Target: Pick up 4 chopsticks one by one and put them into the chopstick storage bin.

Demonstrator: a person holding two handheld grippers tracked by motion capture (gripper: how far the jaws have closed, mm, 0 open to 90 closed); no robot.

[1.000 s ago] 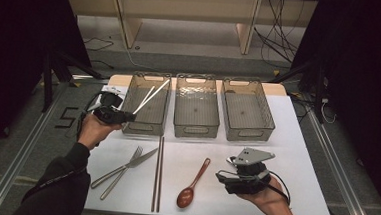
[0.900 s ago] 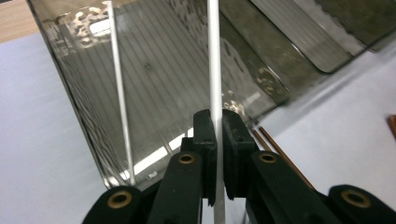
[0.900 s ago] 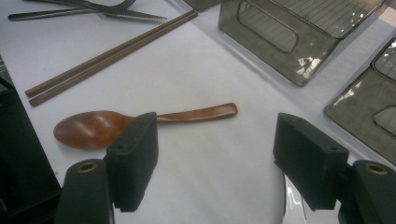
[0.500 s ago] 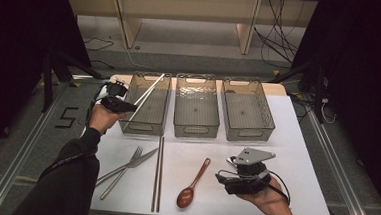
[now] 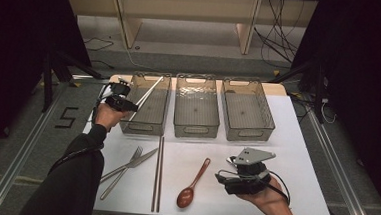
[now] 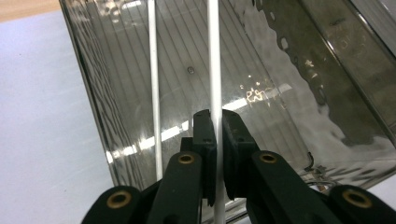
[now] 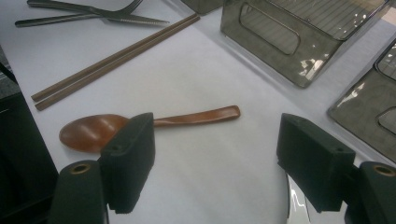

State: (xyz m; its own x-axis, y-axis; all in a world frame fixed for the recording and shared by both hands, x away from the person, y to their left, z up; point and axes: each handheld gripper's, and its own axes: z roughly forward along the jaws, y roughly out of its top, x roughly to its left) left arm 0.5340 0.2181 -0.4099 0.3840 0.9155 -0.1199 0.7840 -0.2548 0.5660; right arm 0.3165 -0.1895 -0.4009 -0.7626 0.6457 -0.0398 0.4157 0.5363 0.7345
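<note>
Sorting is barely begun: left gripper [image 6: 215, 140] jaws pinch white chopsticks [image 6: 213, 56] over the leftmost smoky clear plastic bin [image 5: 146, 107]; right gripper [image 7: 215, 154] jaws spread near the brown wooden spoon [image 7: 140, 123]; other cutlery waits on the surface

White chopsticks [image 5: 147, 92] over leftmost bin [image 5: 147, 105]; spoon [image 5: 192, 185] right of brown chopsticks [image 5: 158, 173].

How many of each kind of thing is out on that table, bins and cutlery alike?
Clear bins: 3 (left bin, middle bin, right bin)
White chopsticks: 2, one clamped in the left claw
Brown chopsticks: 2
Fork: 1
Knife: 1
Brown spoon: 1
Total: 10
</note>
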